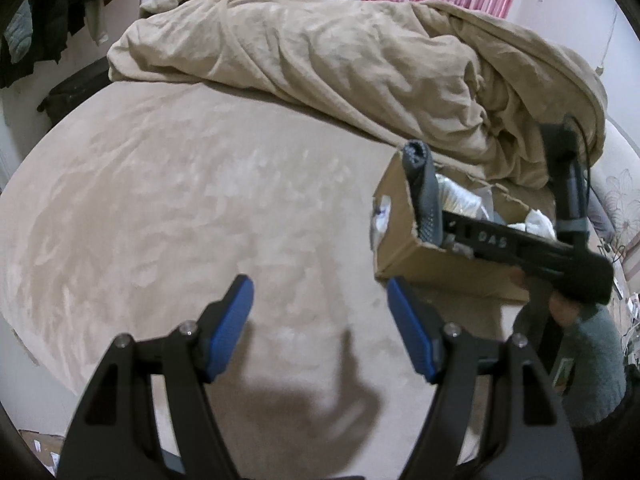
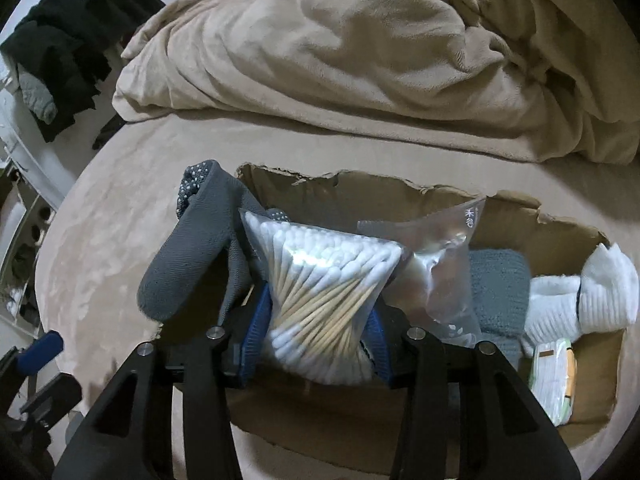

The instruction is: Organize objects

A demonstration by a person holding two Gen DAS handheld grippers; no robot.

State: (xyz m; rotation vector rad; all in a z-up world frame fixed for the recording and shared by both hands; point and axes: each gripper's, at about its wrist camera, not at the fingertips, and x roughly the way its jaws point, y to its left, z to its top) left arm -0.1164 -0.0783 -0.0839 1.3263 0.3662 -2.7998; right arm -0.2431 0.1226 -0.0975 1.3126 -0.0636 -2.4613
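Letters "DAS" legible on black bar of right tool [image 1: 492, 240], right of scene. Clear zip bag [image 2: 444, 264] in cardboard box [image 2: 360, 188] bears small white characters near top; unreadable.

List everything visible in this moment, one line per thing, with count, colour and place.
cardboard box: 1, brown, on the bed
bag of cotton swabs: 1, clear with white tips, over the box, clamped
grey sock: 1, grey with dots, draped over box's left edge
white socks: rolled pair, white, box's right end
zip bag: 1, clear, mid box
blanket: 1, beige, bunched behind
right tool: blue pads, shut
left tool: blue pads, open, above bare bed
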